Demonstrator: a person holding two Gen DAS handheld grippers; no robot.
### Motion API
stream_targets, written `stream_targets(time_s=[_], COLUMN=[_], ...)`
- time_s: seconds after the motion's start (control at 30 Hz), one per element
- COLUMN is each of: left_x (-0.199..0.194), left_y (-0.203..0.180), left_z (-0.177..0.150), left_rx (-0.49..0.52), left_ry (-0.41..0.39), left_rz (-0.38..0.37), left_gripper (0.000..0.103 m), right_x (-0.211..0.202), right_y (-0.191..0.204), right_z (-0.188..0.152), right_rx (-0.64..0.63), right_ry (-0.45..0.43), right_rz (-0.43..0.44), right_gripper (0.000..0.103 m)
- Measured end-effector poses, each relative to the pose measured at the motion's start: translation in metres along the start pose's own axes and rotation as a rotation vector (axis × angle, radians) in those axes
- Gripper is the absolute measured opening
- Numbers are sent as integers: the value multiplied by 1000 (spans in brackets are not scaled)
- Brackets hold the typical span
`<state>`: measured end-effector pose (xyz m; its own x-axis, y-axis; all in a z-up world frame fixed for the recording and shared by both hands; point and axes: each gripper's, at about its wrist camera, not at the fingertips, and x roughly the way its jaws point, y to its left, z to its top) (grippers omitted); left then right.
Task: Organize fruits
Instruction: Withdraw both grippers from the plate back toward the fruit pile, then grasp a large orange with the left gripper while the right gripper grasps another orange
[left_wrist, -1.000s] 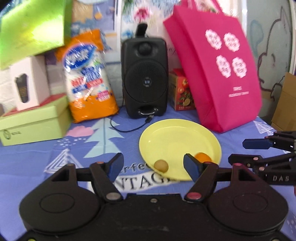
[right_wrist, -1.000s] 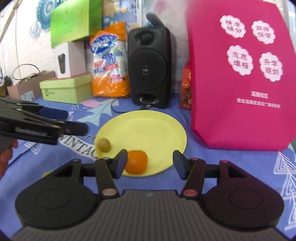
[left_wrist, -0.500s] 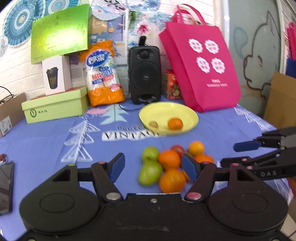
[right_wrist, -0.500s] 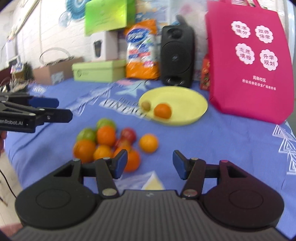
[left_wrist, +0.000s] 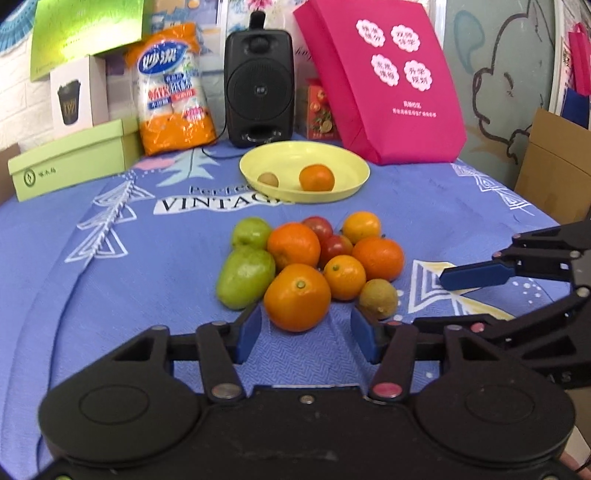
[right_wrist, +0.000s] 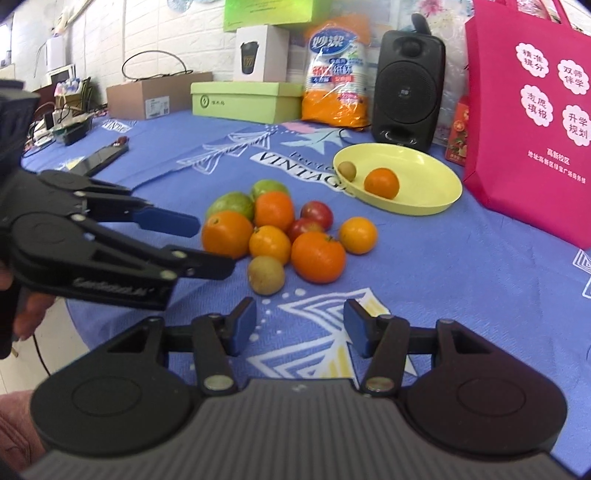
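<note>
A pile of fruit lies on the blue cloth: several oranges, two green fruits (left_wrist: 245, 277), red ones (left_wrist: 334, 245) and a brown kiwi (left_wrist: 378, 298) (right_wrist: 266, 275). My left gripper (left_wrist: 306, 339) is open and empty, its fingers either side of the nearest orange (left_wrist: 297, 297), just short of it. My right gripper (right_wrist: 300, 328) is open and empty, a little short of the kiwi. A yellow plate (left_wrist: 347, 162) (right_wrist: 432, 177) behind the pile holds an orange (left_wrist: 317, 178) and a small kiwi (left_wrist: 268, 179).
A black speaker (left_wrist: 259, 74), a pink bag (left_wrist: 384, 81), an orange packet (left_wrist: 173, 88) and a green box (left_wrist: 74, 158) line the back. A phone (right_wrist: 99, 158) lies at the left. The table edge is near my right gripper.
Both grippers have pulled back from the plate and come low at the near side of the fruit pile. The left now brackets the nearest orange. Both stay open.
</note>
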<state>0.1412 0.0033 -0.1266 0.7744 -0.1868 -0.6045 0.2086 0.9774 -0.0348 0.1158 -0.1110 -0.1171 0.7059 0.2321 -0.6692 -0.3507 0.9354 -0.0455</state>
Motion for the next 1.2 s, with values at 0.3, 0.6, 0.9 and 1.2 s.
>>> stream_targets(time_s=[0.3,0.6,0.9,1.2], left_x=[21,21,8,5], left_y=[5,11,30,33], left_z=[8,8,0,-6], left_rx=[-26,-22,-57,-62], left_ry=[10,2,12,3], left_rz=[-3,15,46,54], left_gripper=[53,40,40,40], right_x=[5,18,32,27], right_y=[-1,6,21,-1], right_z=[0,7,15,18], right_rx=[-4,7,-18,26], right_ry=[2,3,2,26], right_rz=[22,22,31,-40], right_gripper=[50,50,50,48])
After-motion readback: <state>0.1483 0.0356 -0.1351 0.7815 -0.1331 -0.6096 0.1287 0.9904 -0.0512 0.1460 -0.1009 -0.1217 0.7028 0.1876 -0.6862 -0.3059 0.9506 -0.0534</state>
